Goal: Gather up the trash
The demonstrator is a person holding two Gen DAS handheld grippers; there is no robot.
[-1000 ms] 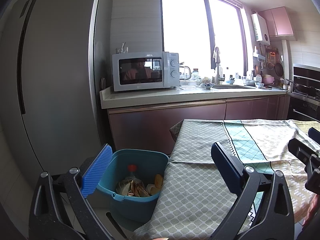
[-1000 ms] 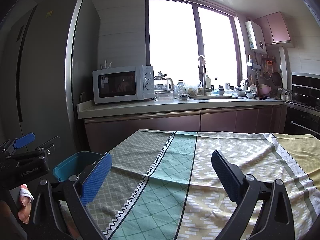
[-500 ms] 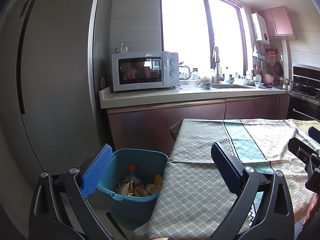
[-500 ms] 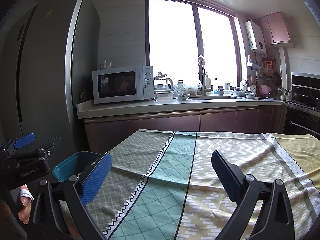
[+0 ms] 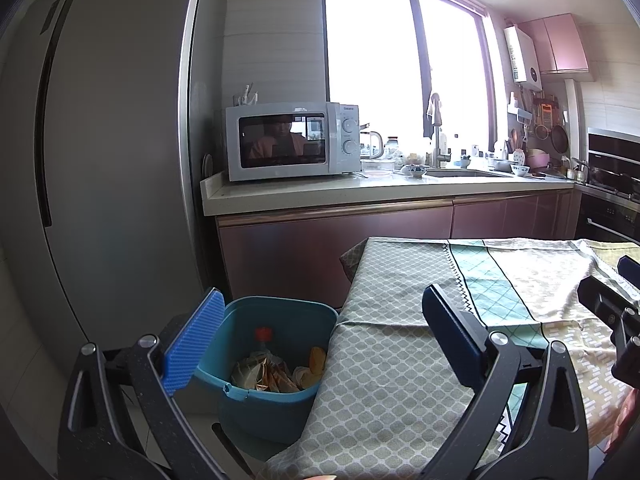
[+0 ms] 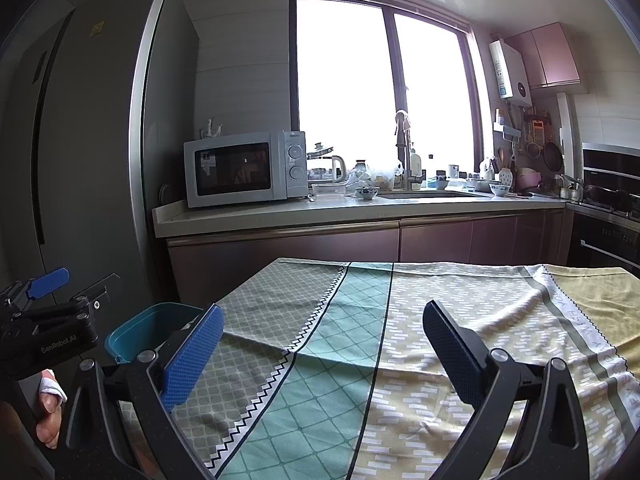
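Note:
A blue bin [image 5: 276,364] stands on the floor beside the table's left edge, holding wrappers, orange scraps and a bottle with a red cap [image 5: 264,334]. My left gripper [image 5: 320,340] hangs open above the bin and the table edge, with nothing between its fingers. In the right wrist view the bin [image 6: 152,330] peeks out at the left behind the table corner. My right gripper [image 6: 320,356] stands open over the patterned tablecloth [image 6: 400,340], holding nothing. I see no trash lying on the cloth.
A tall grey fridge [image 5: 100,160] rises at the left. The counter [image 5: 360,190] behind carries a microwave [image 5: 292,140], a kettle, bowls and a sink. An oven [image 6: 608,216] is at the right. A hand [image 6: 48,412] grips the left tool.

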